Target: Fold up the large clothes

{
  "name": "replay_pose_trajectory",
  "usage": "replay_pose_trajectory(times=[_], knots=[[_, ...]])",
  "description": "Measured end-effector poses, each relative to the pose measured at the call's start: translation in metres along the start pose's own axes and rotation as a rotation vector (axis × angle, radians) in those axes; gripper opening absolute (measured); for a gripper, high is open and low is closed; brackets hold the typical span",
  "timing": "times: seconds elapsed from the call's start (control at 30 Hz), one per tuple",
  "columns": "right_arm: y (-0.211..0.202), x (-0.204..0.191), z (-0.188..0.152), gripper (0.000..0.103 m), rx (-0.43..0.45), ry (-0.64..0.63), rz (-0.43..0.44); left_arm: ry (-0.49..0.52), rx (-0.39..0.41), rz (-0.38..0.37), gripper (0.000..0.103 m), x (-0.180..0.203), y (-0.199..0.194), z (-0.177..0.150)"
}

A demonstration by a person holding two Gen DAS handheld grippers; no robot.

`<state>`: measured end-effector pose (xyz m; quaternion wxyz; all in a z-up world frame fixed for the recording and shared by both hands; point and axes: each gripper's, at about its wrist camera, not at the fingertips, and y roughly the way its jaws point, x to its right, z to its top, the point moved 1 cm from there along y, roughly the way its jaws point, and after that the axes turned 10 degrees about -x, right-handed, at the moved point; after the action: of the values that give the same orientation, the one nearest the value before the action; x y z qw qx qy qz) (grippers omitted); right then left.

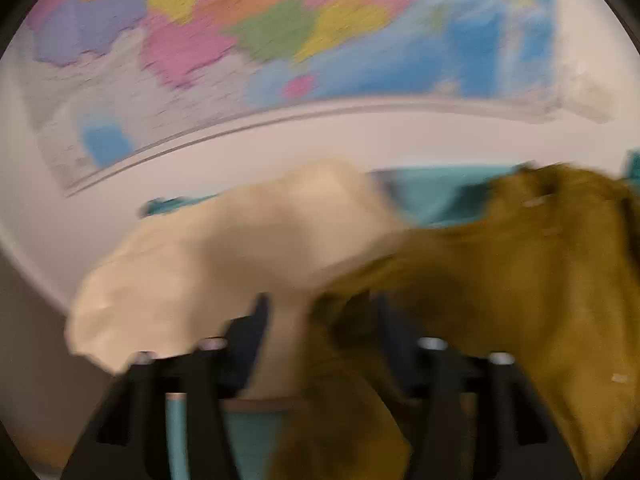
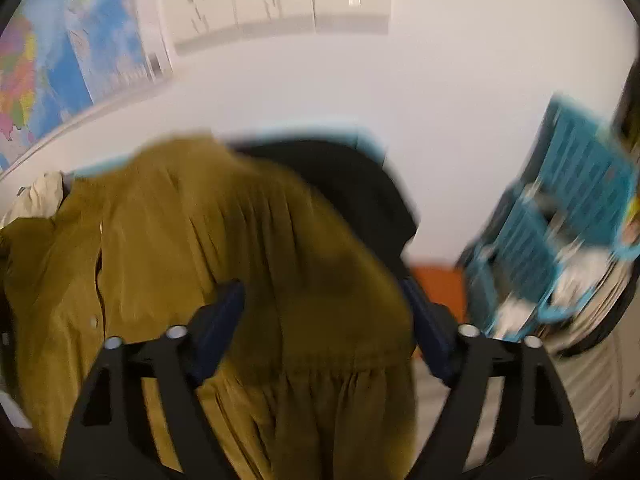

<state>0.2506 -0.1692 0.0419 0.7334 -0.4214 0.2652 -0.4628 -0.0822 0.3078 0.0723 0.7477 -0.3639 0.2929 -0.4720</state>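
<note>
Centrally, left gripper [image 1: 316, 312] fingers pinch cream cloth [image 1: 208, 264] and olive garment [image 2: 208, 240]; right gripper [image 2: 324, 308] fingers spread apart around its olive folds at lower centre. Soft, limp, light; best gripped at seams. Wall map [image 1: 240, 32] fills upper frame.

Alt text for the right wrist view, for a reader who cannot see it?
Blurred fisheye view: an olive buttoned garment fills the space between the wide-apart fingers of the right hand-held gripper. Behind it are dark cloth, a white wall with sockets, a map at left and a blue basket at right.
</note>
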Motion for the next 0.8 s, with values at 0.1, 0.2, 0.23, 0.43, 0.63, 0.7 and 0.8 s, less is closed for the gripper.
replay_pose_trajectory(times=[0.1,0.2,0.23,0.43,0.63,0.7,0.8], knots=[[-0.039,-0.007,0.001,0.089,0.139,0.014,-0.02,0.045,0.035,-0.046,0.067,0.018,-0.017,-0.012],[-0.066,-0.035,-0.022,0.089,0.191,-0.089,0.16,0.116,0.063,-0.071,0.085,0.038,-0.027,-0.033],[-0.068,-0.046,-0.032,0.089,0.188,-0.123,0.175,0.14,0.063,-0.057,0.085,0.044,-0.027,-0.041],[-0.058,-0.133,-0.106,0.089,0.071,-0.397,0.4,0.184,0.055,-0.256,0.081,0.087,-0.039,-0.092],[-0.029,-0.113,-0.14,0.086,-0.025,-0.223,0.447,0.198,-0.059,-0.555,0.081,0.127,-0.04,-0.149],[-0.022,-0.084,-0.149,0.086,-0.041,-0.126,0.404,0.177,-0.147,-0.611,0.082,0.14,-0.023,-0.169],[-0.019,-0.045,-0.168,0.081,-0.051,-0.018,0.337,0.097,-0.276,-0.637,0.082,0.144,0.009,-0.184]])
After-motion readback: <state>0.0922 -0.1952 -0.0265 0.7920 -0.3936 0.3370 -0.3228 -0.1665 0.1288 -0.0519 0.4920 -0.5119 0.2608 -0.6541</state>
